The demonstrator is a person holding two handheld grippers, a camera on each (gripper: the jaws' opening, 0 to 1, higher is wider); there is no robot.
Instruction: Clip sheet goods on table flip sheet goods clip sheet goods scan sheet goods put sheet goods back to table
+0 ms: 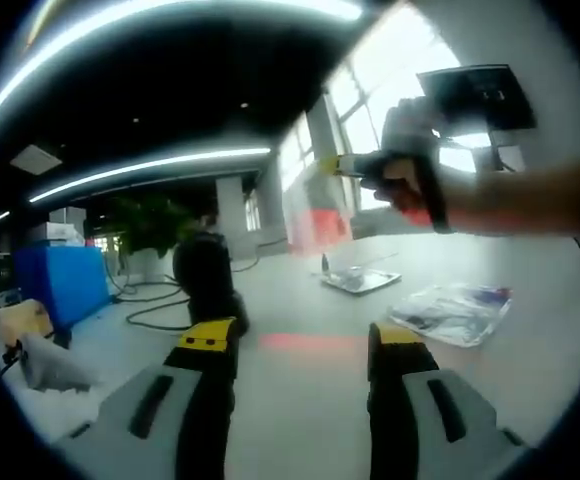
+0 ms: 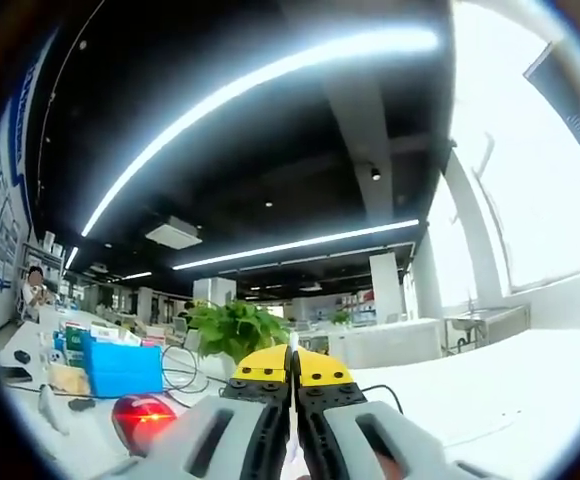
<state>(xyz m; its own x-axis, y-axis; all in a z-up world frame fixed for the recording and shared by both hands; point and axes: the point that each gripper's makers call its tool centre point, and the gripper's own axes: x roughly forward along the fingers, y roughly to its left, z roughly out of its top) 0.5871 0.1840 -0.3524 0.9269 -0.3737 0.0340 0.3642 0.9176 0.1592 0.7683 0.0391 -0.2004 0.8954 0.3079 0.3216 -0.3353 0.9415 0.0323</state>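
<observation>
In the left gripper view my right gripper (image 1: 336,166) comes in from the right in a hand, raised above the table. A thin see-through sheet pack (image 1: 315,215) with a red patch hangs from its tip. In the right gripper view its yellow-tipped jaws (image 2: 292,366) are pressed together, with a thin pale edge between them. My left gripper (image 1: 302,340) is open low over the white table (image 1: 300,420), holding nothing. A black scanner (image 1: 206,275) stands just beyond its left jaw. The same scanner (image 2: 142,418) glows red in the right gripper view.
A clear bagged pack (image 1: 453,312) and a shiny flat pack (image 1: 360,280) lie on the table to the right. A blue box (image 2: 120,368), a potted plant (image 2: 232,328) and cables (image 1: 155,300) sit beyond. A person (image 2: 35,290) sits far left.
</observation>
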